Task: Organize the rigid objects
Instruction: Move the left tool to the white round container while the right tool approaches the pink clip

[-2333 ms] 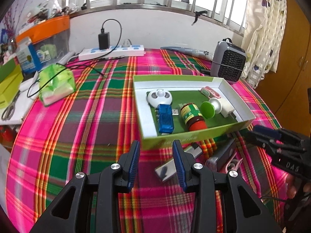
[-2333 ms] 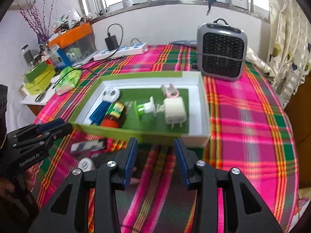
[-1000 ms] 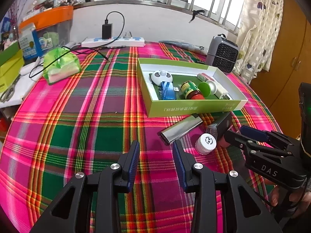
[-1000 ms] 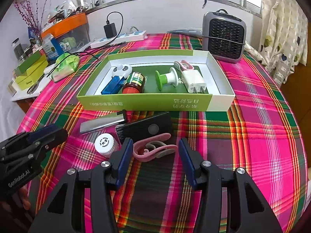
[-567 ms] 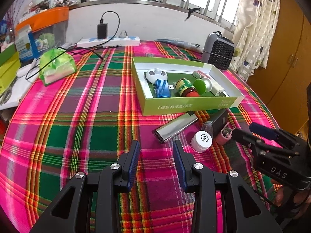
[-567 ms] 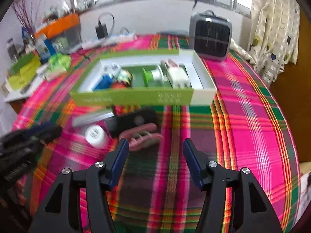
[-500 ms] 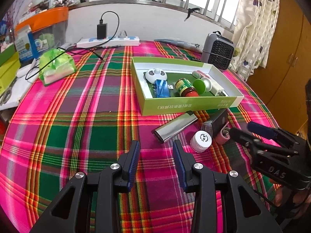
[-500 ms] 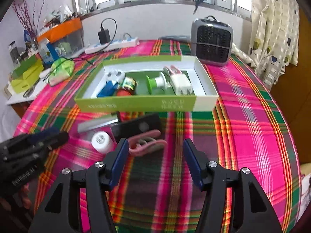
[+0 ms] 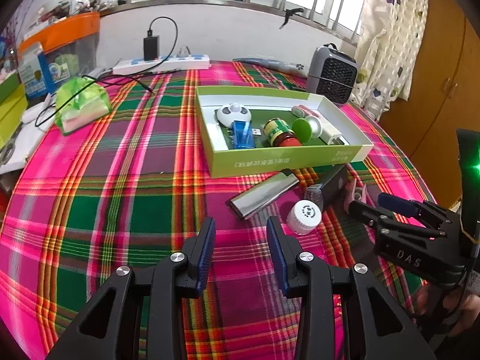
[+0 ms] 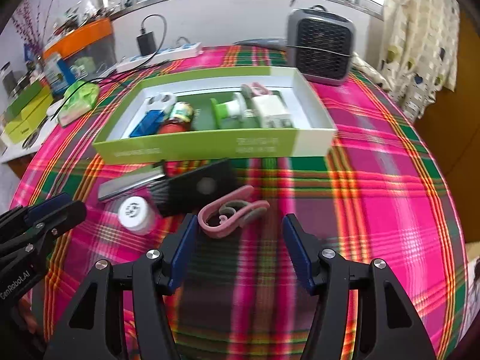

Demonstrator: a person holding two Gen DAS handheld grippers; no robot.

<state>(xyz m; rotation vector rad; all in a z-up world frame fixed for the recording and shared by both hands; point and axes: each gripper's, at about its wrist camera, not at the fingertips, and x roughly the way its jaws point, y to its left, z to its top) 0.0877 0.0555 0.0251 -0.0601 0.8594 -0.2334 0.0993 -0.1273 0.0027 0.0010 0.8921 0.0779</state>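
We noted a counter [image 10: 390, 180] under pink/green plaid cloth, w/ a green tray [image 10: 210, 147] near its middle. In the tray: white round gadget [image 9: 233, 113], blue USB stick [image 9: 242, 134], small jar w/ red lid [image 9: 279, 133], green suction hook [image 9: 303, 126], white plug [image 10: 271, 111], pink clip at the back [image 10: 256, 88]. Still loose on the cloth, just in front of the tray: silver lighter [image 9: 264, 193], black flat device [image 10: 198, 186], white-capped bottle [image 10: 136, 210] lying on its side, and a pink/grey clip [image 10: 231, 213]. Right gripper [image 10: 238, 249] had just been opening and stood wide, nothing pressed betw. its pads; the pink/grey clip lay just ahead of its fingertips, nearer the left one, not gripped. Left gripper [image 9: 241, 250] hovered over bare cloth, jaws about half apart, empty; lighter and bottle lay ahead and to its right. Grey heater [image 10: 319, 52] stood behind the tray, power strip [image 9: 162, 63] by the wall. Right-wrist view was a bit blurred.
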